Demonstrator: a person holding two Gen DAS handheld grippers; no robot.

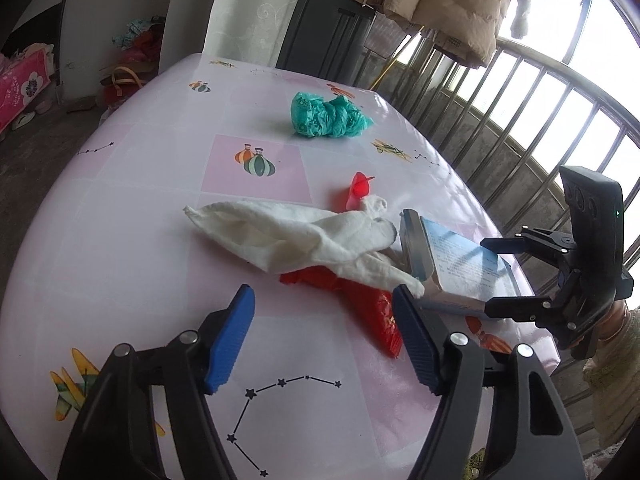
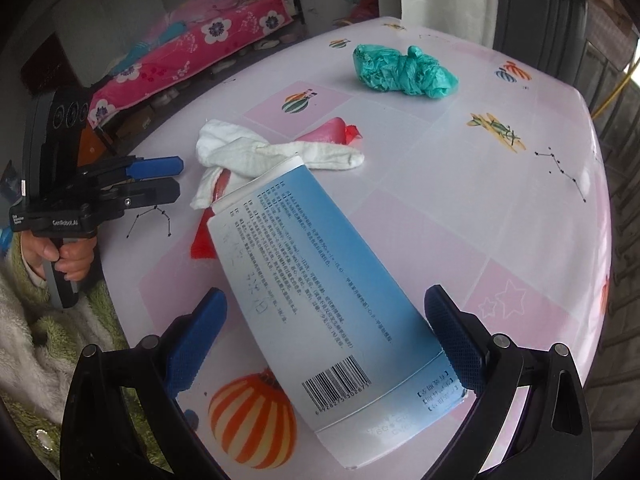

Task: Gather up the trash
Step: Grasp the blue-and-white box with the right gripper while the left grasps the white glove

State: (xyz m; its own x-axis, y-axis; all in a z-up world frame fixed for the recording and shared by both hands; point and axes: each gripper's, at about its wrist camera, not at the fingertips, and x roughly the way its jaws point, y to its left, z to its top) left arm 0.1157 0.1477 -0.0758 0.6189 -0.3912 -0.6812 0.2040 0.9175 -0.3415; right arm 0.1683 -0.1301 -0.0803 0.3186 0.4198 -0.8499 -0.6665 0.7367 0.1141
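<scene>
Right hand-held gripper (image 2: 324, 340) straddles the blue carton (image 2: 320, 288), wide open (gripping nothing); closing off-centre could skid it into the white cloth (image 2: 276, 152) beyond.

Pink patterned tablecloth (image 1: 132, 264), metal railing (image 1: 532, 120), hanging beige padded coat (image 1: 456, 4), pink floral mattress (image 2: 192, 52).

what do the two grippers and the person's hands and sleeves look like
Both grippers share one build. The left gripper has black linkage arms with silver pivot pins and blue ribbed finger pads. The right gripper matches it. The right wrist view shows white lettering on the left one's black body, three round lenses on top, and a bare hand in a fuzzy green-and-white sleeve.
</scene>
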